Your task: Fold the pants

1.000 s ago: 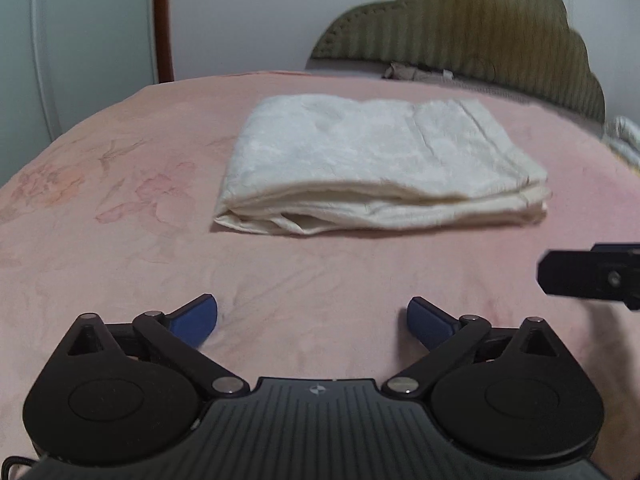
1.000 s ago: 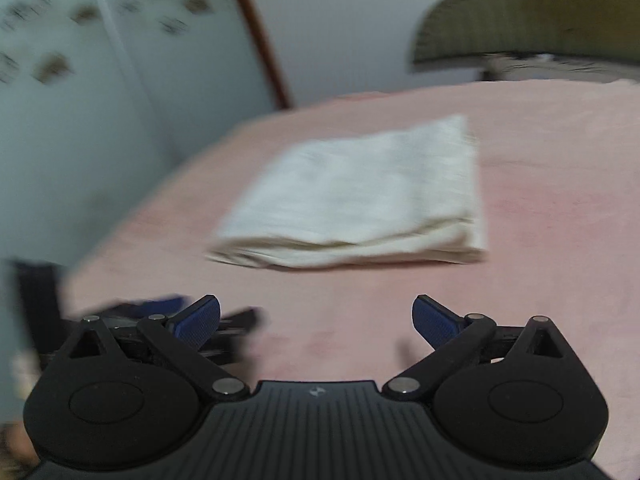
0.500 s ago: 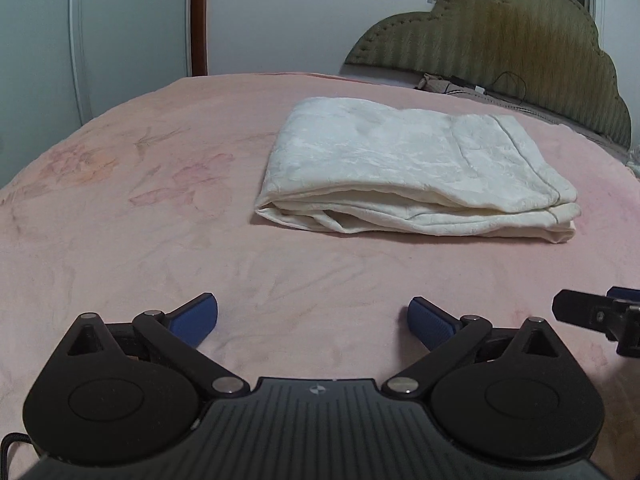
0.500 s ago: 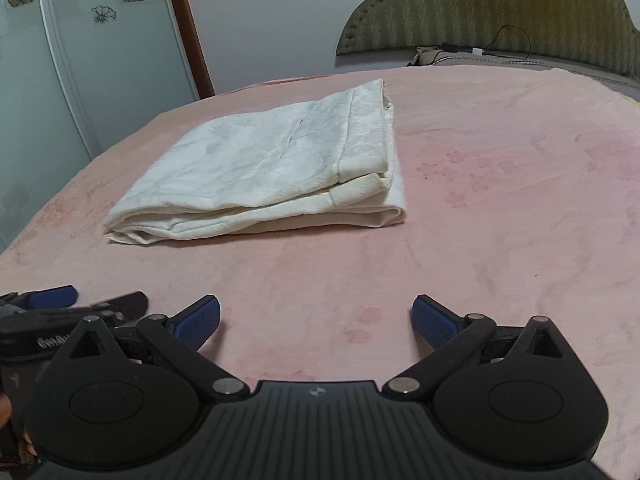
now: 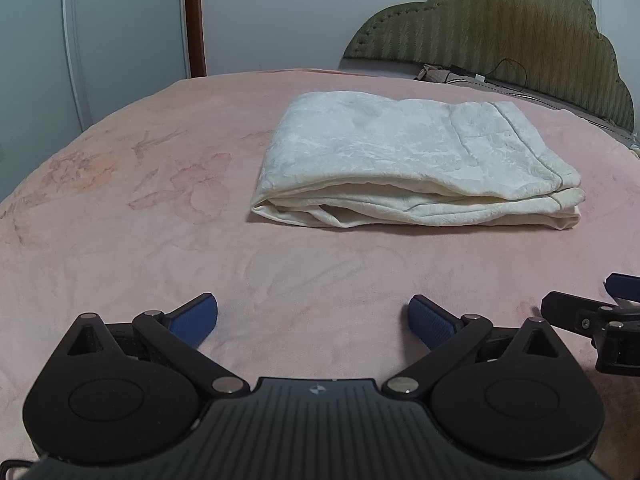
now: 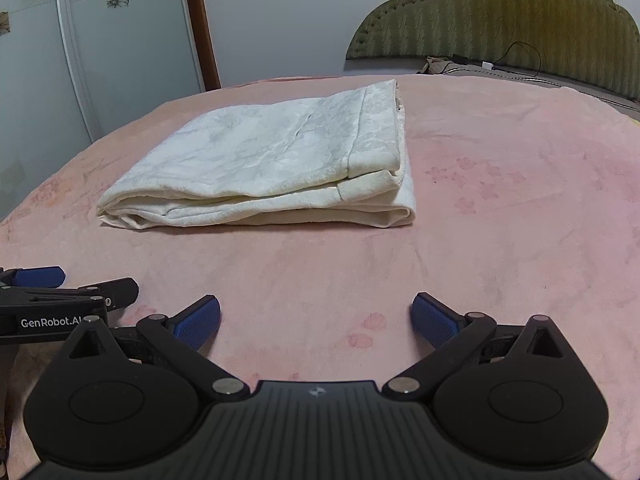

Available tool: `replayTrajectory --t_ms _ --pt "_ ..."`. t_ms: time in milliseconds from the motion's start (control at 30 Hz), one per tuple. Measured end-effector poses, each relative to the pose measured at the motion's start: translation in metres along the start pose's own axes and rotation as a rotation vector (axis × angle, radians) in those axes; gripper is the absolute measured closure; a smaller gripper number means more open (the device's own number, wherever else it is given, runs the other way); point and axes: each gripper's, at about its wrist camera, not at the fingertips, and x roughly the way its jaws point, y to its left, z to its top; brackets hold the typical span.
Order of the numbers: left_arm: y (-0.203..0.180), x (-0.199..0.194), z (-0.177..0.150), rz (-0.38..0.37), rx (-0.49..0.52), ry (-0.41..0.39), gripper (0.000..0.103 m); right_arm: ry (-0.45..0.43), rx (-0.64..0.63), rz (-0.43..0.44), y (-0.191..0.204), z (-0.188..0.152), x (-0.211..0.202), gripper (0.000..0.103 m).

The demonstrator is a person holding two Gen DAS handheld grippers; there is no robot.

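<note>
The cream-white pants [image 5: 412, 164] lie folded into a flat rectangular stack on the pink bed, also in the right wrist view [image 6: 272, 168]. My left gripper [image 5: 313, 318] is open and empty, low over the blanket, well short of the stack's near edge. My right gripper [image 6: 316, 318] is open and empty too, at a similar distance from the stack. The right gripper's fingers [image 5: 580, 312] show at the right edge of the left wrist view. The left gripper's fingers [image 6: 76, 292] show at the left edge of the right wrist view.
The pink floral blanket [image 5: 160, 216] covers the bed all around the stack. An olive padded headboard [image 5: 500, 36] stands behind, with a cable and small items [image 5: 476, 76] at its base. A wardrobe door [image 6: 120, 40] and white wall are at the back left.
Both grippers have drawn back from the folded pants and steadied; the right wrist view was blurred by motion and is now sharp. Both stay open. The pants have not moved.
</note>
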Motion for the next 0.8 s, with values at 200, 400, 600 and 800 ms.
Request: replayTrajectory --t_ms 200,400,600,800 --pt "0.000 0.000 0.000 0.000 0.000 0.000 0.000 0.019 -0.055 -0.050 0.011 -0.001 0.005 0.000" --pt "0.000 0.000 0.000 0.000 0.000 0.000 0.000 0.008 -0.039 -0.047 0.008 0.000 0.002 0.000" --pt "0.000 0.000 0.000 0.000 0.000 0.000 0.000 -0.073 -0.103 -0.067 0.018 0.002 -0.011 0.000" --pt "0.000 0.000 0.000 -0.001 0.000 0.000 0.000 0.017 -0.069 -0.072 0.010 -0.001 0.005 0.000"
